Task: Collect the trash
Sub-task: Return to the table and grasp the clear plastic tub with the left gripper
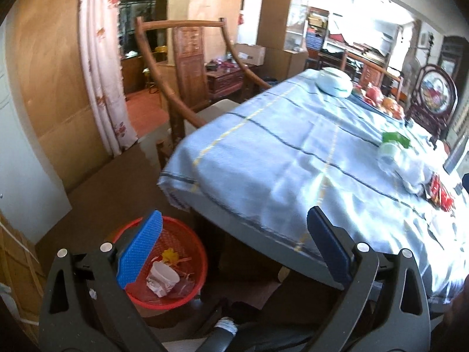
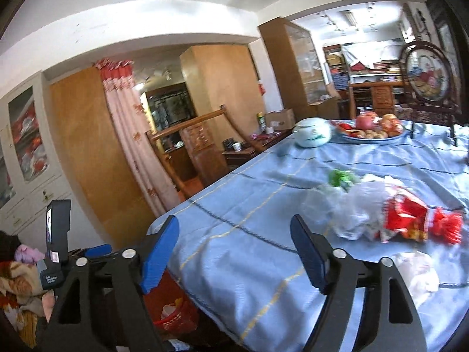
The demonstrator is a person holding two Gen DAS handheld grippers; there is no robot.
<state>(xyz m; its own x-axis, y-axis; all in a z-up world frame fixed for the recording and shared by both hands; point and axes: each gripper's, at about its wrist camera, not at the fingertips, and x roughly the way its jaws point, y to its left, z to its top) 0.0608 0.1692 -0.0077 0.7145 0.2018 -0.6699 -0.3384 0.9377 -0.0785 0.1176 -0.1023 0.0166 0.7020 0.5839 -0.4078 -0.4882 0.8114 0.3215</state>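
Both tools wide apart, holding nothing.
Left tool (image 1: 234, 246) hangs over red basket (image 1: 187, 287); right tool (image 2: 234, 252) sits over table (image 2: 249, 264), red wrapper (image 2: 407, 220) ahead-right, its long axis unclear.

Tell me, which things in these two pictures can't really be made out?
- Red basket: in the left wrist view the blue finger covers part of its rim; in the right wrist view mostly hidden by the table edge.
- Clear plastic wrapper: blurred, contents unreadable.
- Red packet: its print is smeared.
- Pale crumpled scrap: too blurred to tell paper from plastic.
- Fruit plate: too small to name each item.
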